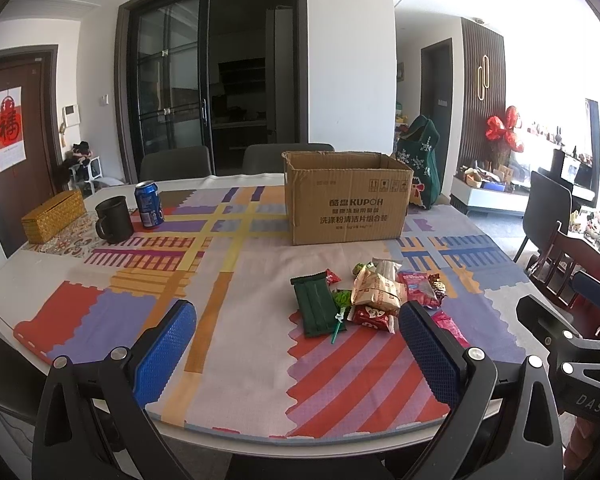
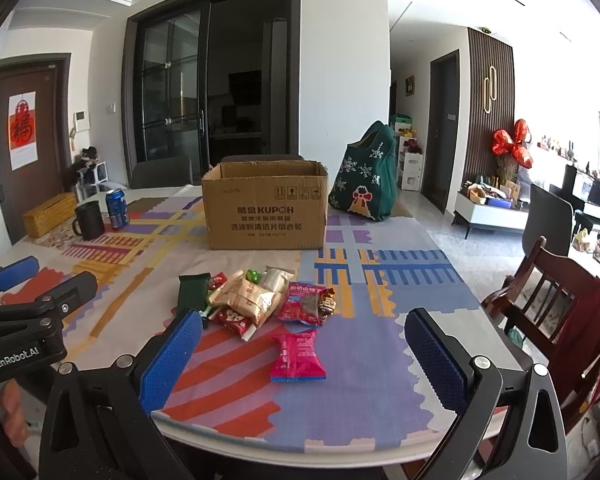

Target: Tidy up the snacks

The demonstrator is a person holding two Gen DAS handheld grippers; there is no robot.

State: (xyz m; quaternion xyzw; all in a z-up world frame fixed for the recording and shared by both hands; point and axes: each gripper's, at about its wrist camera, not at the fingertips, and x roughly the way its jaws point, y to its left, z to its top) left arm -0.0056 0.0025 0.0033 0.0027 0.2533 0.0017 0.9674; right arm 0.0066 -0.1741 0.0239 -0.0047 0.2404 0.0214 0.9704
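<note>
Your jaws stand wide on both grippers, left (image 1: 296,340) and right (image 2: 304,354), holding nothing. On the tabletop (image 1: 240,320), from left: a mug (image 1: 114,220), a can (image 1: 149,204), the box (image 1: 346,196). Snacks (image 1: 376,296) lie near you, before the box; one pink packet (image 2: 298,354) lies apart, between the right jaws.

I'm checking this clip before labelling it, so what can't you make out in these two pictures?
- Inside of the box: hidden by its front wall, both views.
- Small print on the pink packet: too small, right view.
- Snacks low in the pile: covered by the packets above, both views.
- Bag: partly behind the box, left view.
- Can label: blurred.
</note>
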